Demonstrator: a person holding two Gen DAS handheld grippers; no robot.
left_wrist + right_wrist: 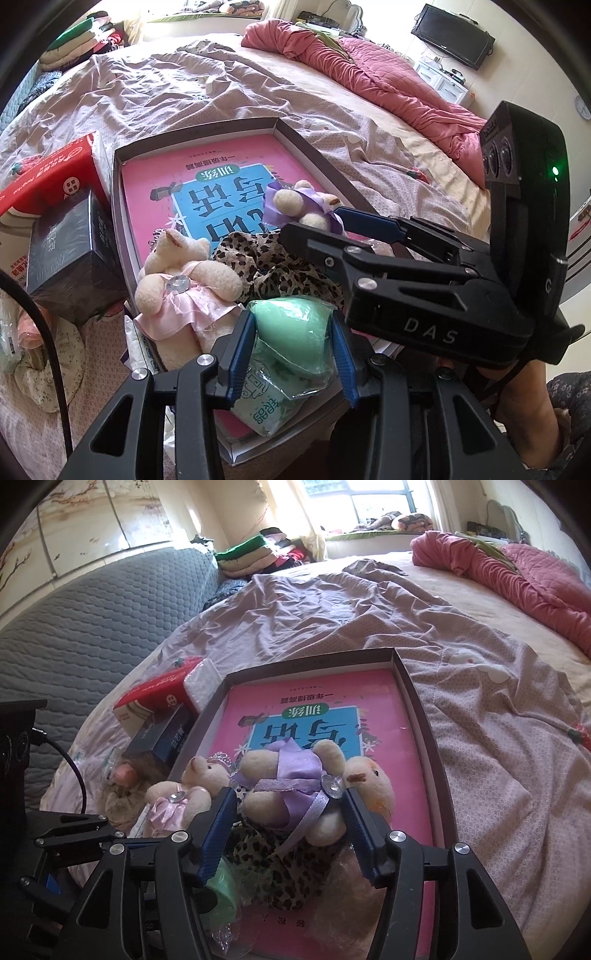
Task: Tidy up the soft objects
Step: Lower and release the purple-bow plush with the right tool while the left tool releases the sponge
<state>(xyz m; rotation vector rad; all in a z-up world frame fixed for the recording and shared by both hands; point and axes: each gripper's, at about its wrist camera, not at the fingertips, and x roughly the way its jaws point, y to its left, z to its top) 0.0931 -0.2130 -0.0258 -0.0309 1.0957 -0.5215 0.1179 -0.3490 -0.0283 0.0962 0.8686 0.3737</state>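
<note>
The left gripper clamps a green sponge in clear wrap over the near end of a shallow box on a bed. The right gripper stands with jaws parted around a plush bear in a purple ribbon, pads just clear of it. Left of that bear lies a bear in a pink dress; under both, a leopard-print cloth and a pink book. Beyond the box, a red quilt.

The far half of the shallow grey cardboard tray lies open above the pink book. Plush bears and leopard-print cloth crowd its near end; red and dark boxes block the left side.
</note>
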